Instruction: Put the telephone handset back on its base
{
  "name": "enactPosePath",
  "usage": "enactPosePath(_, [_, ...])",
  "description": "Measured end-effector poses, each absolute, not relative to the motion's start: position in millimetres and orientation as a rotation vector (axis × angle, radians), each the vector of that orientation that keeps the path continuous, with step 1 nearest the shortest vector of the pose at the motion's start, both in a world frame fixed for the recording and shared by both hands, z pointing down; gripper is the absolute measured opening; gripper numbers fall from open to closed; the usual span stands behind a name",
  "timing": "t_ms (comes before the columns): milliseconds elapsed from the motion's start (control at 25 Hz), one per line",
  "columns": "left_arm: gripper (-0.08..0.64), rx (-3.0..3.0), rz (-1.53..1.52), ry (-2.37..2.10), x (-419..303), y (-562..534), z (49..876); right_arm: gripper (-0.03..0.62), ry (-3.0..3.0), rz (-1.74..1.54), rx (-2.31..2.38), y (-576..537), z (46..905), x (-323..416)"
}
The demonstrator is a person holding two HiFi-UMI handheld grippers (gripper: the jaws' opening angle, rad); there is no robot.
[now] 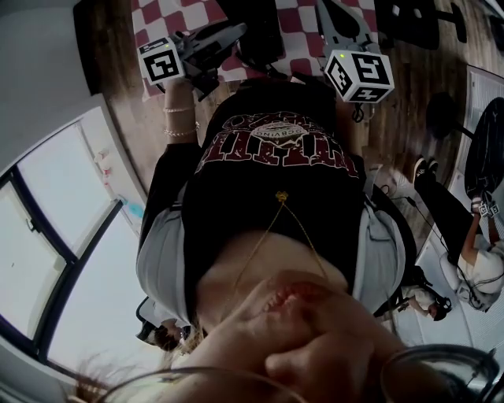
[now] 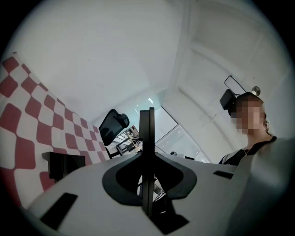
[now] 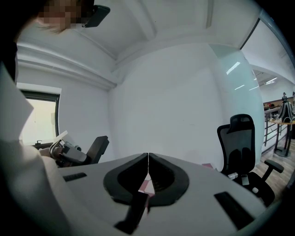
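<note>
Left gripper point(image 2: 146, 113): jaws together, flat plates face to face, nothing between them. Right gripper point(image 3: 147, 156): jaws likewise closed to a thin seam, empty. The head view looks down the person's black T-shirt point(image 1: 276, 181). Both grippers are held out in front of the torso, over the near edge of the red-and-white checked cloth point(image 1: 205, 12). The left marker cube point(image 1: 161, 61) is near the cloth's left edge and the right cube point(image 1: 360, 75) is toward its right side. Handset and base: I cannot make out either in any view. A dark shape point(image 1: 256, 31) lies on the cloth between the two grippers, too dim to tell what it is. In the left gripper view the cloth fills the left side with a black block point(image 2: 64, 166) on it, and an office chair point(image 2: 113, 125) stands beyond the cloth's far edge. In the right gripper view only a pink scrap of cloth shows under the jaws. A black chair point(image 3: 239, 143) stands to the right of that scrap, before a white wall point(image 3: 161, 92). Wood floor point(image 1: 118, 86) lies left of the cloth. Another person point(image 1: 472, 244) sits well apart from the cloth, at the right edge of the head view.
</note>
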State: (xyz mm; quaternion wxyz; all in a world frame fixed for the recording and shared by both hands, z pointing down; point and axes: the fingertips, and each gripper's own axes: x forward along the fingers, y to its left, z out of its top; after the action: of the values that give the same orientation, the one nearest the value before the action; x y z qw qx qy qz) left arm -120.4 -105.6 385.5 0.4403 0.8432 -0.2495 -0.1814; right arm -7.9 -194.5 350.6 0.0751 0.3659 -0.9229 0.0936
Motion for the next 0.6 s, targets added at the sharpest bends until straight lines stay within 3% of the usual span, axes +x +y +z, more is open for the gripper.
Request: enactPosePath(600, [0.08, 2.061, -0.382, -0.555, -140.6, -110.9, 418.9, 0.02, -2.704, 0.304, 1.217, -183.3, 361.8, -18.1])
